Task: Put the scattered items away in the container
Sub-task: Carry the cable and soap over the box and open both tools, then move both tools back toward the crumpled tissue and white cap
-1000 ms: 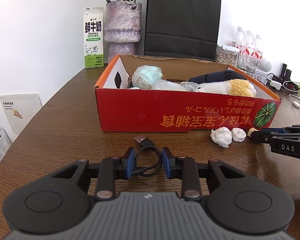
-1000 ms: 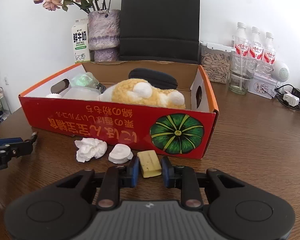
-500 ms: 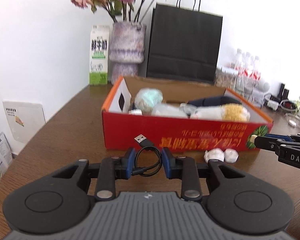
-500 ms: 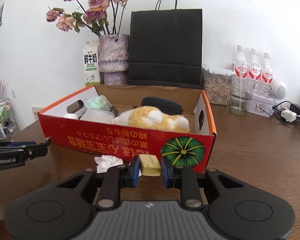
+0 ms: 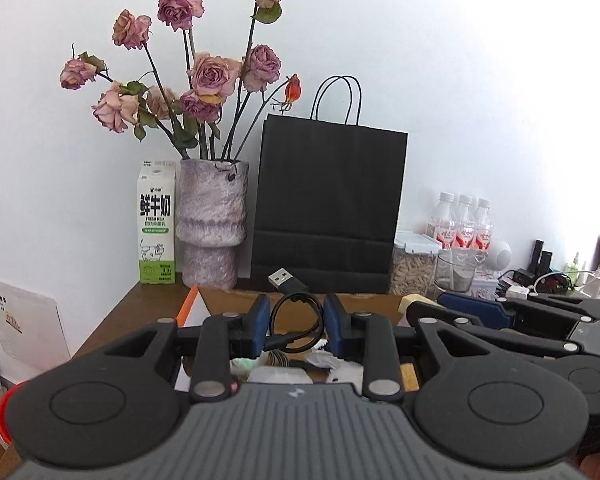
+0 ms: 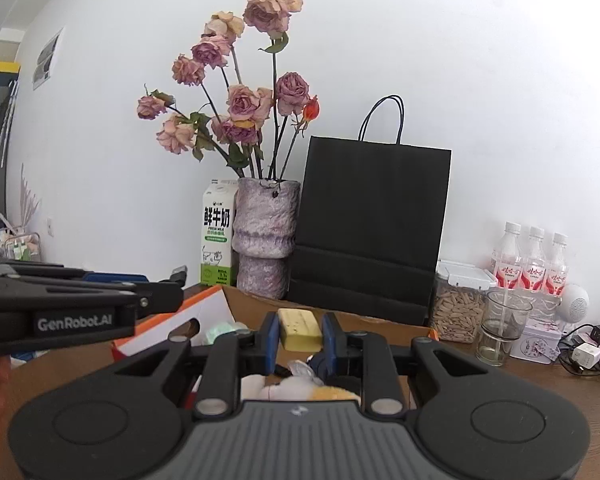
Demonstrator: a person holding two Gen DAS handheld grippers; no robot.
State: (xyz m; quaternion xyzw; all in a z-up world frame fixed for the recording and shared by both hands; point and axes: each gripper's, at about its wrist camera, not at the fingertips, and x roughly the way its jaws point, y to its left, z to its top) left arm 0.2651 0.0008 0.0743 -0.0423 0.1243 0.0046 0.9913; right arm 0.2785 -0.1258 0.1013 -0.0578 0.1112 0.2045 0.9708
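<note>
Black coiled USB cable [image 5: 296, 322] clamped in left hand-held gripper [image 5: 296, 326], yellow sponge block [image 6: 299, 323] clamped in right hand-held gripper [image 6: 299, 338], both above open cardboard box [image 6: 380, 326], wooden bench [image 6: 540, 376] beneath.

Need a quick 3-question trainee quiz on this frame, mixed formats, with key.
1. True or false: the left tool is shut on a coiled USB cable.
2. Multiple choice: what does the right tool hold? A) crumpled tissue B) yellow sponge block C) milk carton
3. Fill in: both tools hover above the open ____ box, near the vase of dried roses.

Key: 1 true; 2 B, the yellow sponge block; 3 cardboard.
</note>
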